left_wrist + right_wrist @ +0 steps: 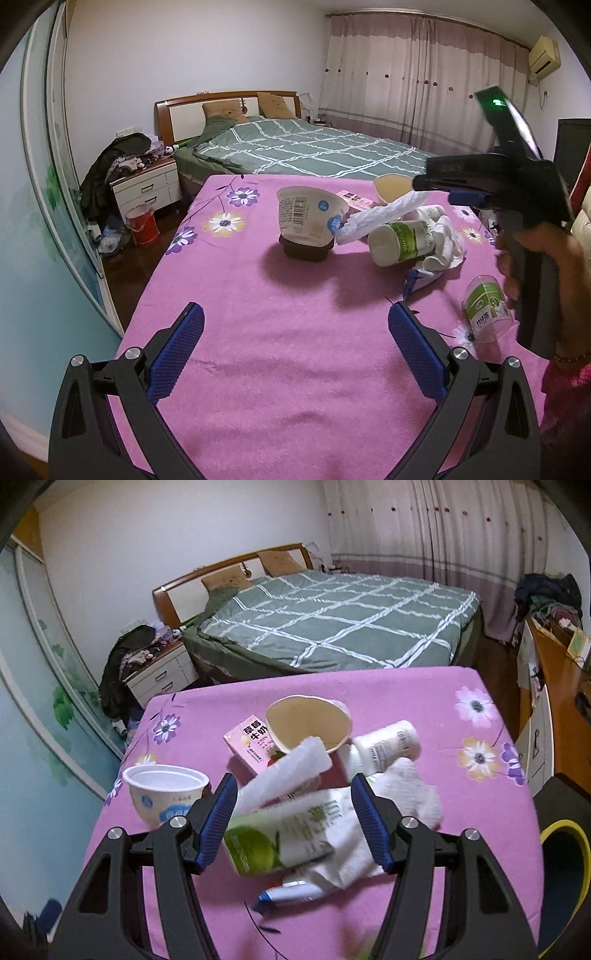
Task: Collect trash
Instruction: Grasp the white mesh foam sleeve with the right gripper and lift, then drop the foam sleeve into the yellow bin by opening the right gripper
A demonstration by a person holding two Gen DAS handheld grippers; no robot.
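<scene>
A heap of trash lies on the pink flowered tablecloth (258,350). In it are a white yoghurt cup (166,794), a pink milk carton (247,742), a tipped paper cup (308,723), a white bottle (384,746), a white plastic strip (288,775), a green-label bottle (277,834), crumpled tissue (406,794) and a blue wrapper (288,893). My right gripper (294,781) hovers open above the green-label bottle, its pads not pressing on it. A hand holds the right gripper (432,190) over the heap. My left gripper (295,332) stands open over bare cloth. A clear green-label cup (487,310) lies to its right.
A dark bin with a yellow rim (565,867) stands off the table's right edge. Beyond the table is a green checked bed (332,620), with a white nightstand (147,188) and a red bucket (142,225) to the left. A wooden desk (554,701) lines the right wall.
</scene>
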